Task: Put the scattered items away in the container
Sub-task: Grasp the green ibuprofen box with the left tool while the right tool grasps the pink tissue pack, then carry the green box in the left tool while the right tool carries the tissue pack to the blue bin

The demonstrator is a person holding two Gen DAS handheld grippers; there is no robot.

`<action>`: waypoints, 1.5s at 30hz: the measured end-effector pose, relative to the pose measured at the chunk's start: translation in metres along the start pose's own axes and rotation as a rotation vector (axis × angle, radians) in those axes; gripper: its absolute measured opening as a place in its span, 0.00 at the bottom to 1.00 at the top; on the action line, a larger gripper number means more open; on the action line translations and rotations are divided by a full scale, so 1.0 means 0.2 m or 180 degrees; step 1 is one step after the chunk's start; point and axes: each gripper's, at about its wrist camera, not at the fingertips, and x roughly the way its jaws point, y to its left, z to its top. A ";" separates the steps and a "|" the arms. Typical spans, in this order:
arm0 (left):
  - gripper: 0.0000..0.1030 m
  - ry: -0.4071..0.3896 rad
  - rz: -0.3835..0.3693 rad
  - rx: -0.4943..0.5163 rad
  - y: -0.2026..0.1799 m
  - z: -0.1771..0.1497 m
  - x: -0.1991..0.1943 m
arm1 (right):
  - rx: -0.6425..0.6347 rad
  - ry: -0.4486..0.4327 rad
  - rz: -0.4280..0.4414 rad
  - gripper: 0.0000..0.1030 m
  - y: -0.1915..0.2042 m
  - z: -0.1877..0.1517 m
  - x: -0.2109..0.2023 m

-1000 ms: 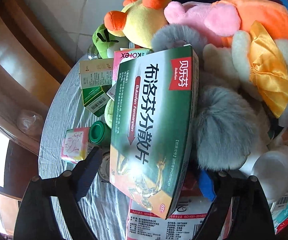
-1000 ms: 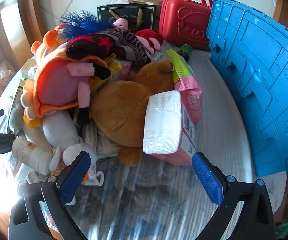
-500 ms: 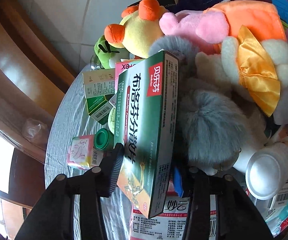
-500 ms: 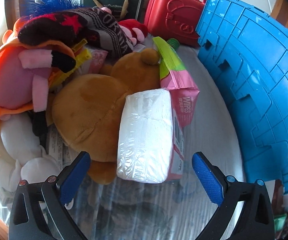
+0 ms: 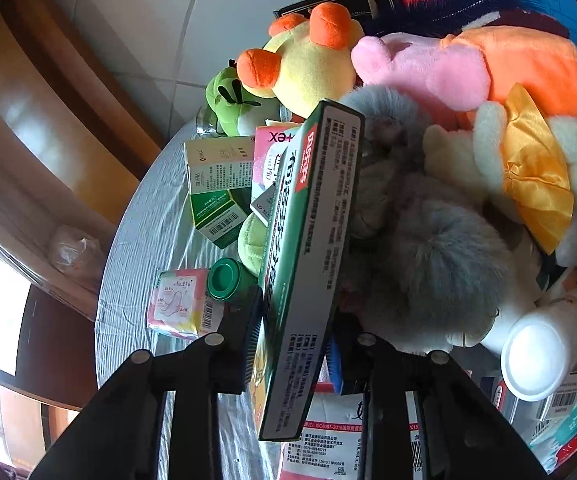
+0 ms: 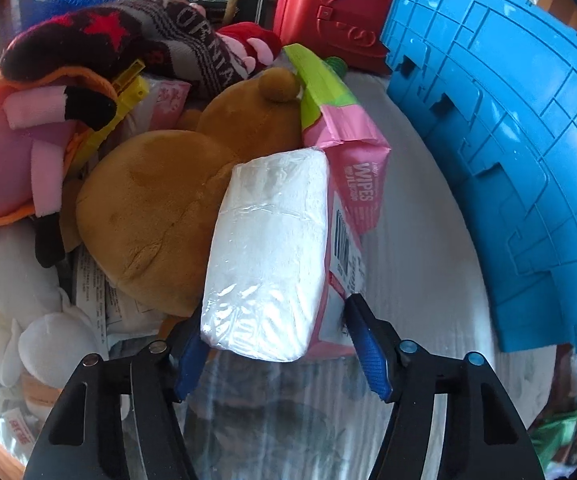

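My left gripper (image 5: 292,332) is shut on a green medicine box (image 5: 312,248), held on edge above the table among the clutter. A grey furry toy (image 5: 440,264) lies right beside it. My right gripper (image 6: 274,344) has closed in around a white tissue pack (image 6: 268,248) and the pink wipes pack (image 6: 358,184) lying against it; its fingers (image 6: 368,350) touch both sides. The blue container (image 6: 508,152) stands at the right in the right wrist view.
Plush toys pile up: a yellow duck (image 5: 304,64), a pink and orange toy (image 5: 488,68), a brown bear (image 6: 160,208). Small boxes (image 5: 220,184), a green-capped bottle (image 5: 226,280) and a white bottle (image 5: 544,352) lie on the table. A red case (image 6: 328,12) stands behind.
My left gripper closed on the green box and turned it on edge. My right gripper moved forward and closed from wide open onto the tissue and wipes packs.
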 end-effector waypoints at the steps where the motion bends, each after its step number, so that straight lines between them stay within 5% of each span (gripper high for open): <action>1: 0.22 0.0002 0.0010 -0.0009 0.01 0.00 0.00 | 0.0020 0.0009 0.0032 0.59 -0.01 0.00 -0.01; 23: 0.19 -0.0168 -0.0049 -0.0244 0.19 0.03 -0.14 | 0.0241 -0.0148 0.0323 0.51 -0.02 0.01 -0.30; 45: 0.19 -0.0478 -0.0383 -0.0174 0.17 0.31 -0.59 | 0.0474 -0.0570 0.0555 0.52 -0.05 0.09 -0.97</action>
